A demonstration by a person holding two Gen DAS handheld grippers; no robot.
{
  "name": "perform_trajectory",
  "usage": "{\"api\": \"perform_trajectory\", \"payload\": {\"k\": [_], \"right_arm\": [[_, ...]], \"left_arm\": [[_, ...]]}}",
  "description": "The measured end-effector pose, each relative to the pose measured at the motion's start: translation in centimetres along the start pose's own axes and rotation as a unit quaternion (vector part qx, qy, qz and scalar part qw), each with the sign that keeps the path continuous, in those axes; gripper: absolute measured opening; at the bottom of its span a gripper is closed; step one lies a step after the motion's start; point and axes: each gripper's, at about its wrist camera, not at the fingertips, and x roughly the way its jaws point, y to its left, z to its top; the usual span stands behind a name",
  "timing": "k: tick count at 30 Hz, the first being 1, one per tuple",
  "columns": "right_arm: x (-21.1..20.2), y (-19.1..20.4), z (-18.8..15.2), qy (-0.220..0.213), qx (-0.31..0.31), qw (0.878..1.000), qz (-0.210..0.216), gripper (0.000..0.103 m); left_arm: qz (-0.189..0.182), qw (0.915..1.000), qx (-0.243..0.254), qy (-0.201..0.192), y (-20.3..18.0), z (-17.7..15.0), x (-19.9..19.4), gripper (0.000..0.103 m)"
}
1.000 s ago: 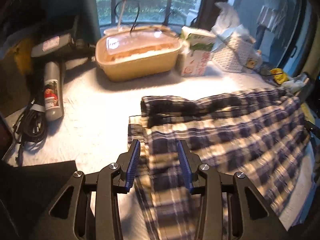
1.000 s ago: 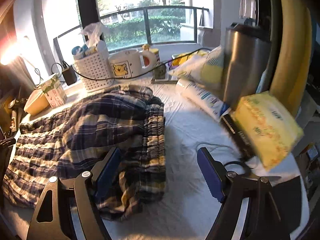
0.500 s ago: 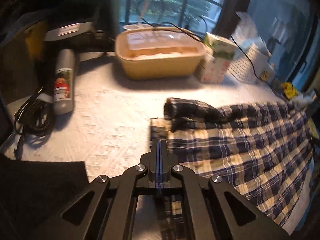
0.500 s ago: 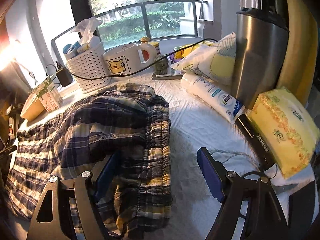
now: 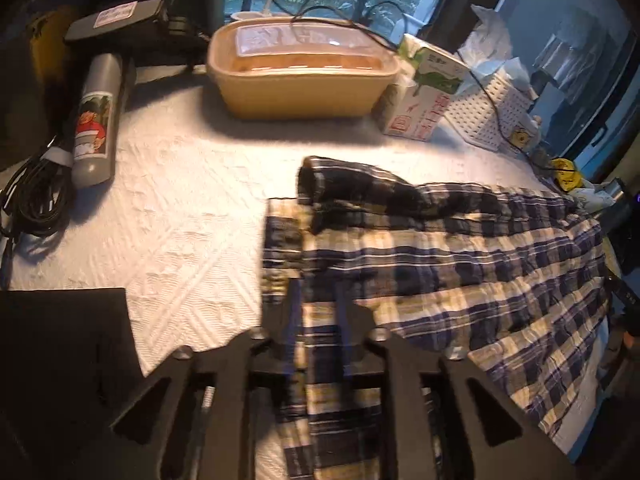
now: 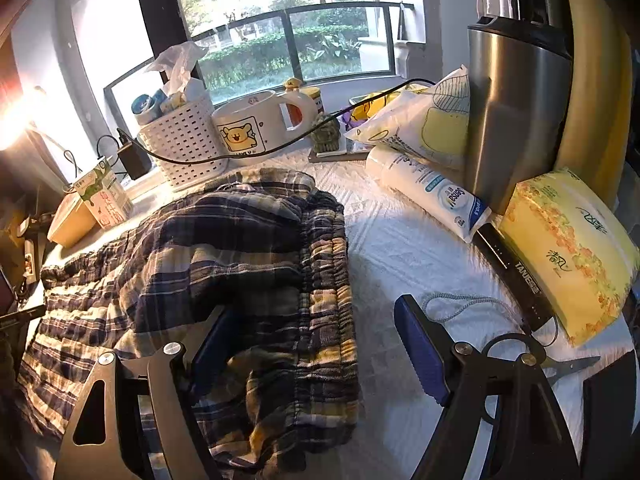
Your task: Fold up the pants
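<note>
At the near edge of the left wrist view, the left claw (image 5: pixel 316 300) stood over the hem end of the plaid pants (image 5: pixel 460 264), its jaws a narrow gap apart with a strip of the cloth running between them; half a second before they had been pressed fully together, so they had just been opening, and whether the pads still pinched the fabric could not be told through the blur. A full second earlier the same jaws had stood wider than now over the same leg. The right claw (image 6: pixel 316 340) was released and wide, as in both earlier frames, its left finger sunk against the bunched cloth and its right finger over bare covering beside the waistband. The pants (image 6: pixel 224 264) lay spread lengthwise across the white quilted tabletop (image 5: pixel 168 216), navy, cream and yellow checks, wrinkled, one leg laid over the other with a dark rolled cuff at the far hem, the gathered elastic waistband heaped in loose folds at the right claw's end. Beyond them stood a beige lidded container (image 5: pixel 300 76), a milk carton (image 5: pixel 424 100) and a white perforated basket (image 6: pixel 184 144) along the window.
</note>
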Motion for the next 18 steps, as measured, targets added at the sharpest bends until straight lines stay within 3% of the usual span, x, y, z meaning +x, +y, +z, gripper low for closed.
{"api": "perform_trajectory", "payload": {"k": [4, 12, 13, 14, 18], "right_arm": [[-0.1, 0.1, -0.1, 0.001, 0.0, 1.0, 0.003, 0.08], [0.1, 0.5, -0.6, 0.007, -0.004, 1.0, 0.012, 0.08], [0.1, 0.5, -0.6, 0.007, -0.004, 1.0, 0.013, 0.08], [0.2, 0.6, -0.6, 0.006, -0.004, 1.0, 0.014, 0.08], [0.4, 0.6, -0.8, 0.008, -0.001, 1.0, 0.017, 0.08]], "left_arm": [[0.012, 0.9999, 0.004, -0.011, -0.2, 0.0, -0.3, 0.049], [-0.015, 0.9993, 0.028, -0.018, -1.3, -0.1, -0.4, 0.049], [-0.018, 0.9991, 0.033, -0.02, -1.5, -0.1, -0.4, 0.047], [-0.019, 0.999, 0.036, -0.019, -1.7, -0.1, -0.3, 0.035], [-0.008, 0.9992, 0.04, -0.005, -2.0, -0.3, 0.6, 0.011]]}}
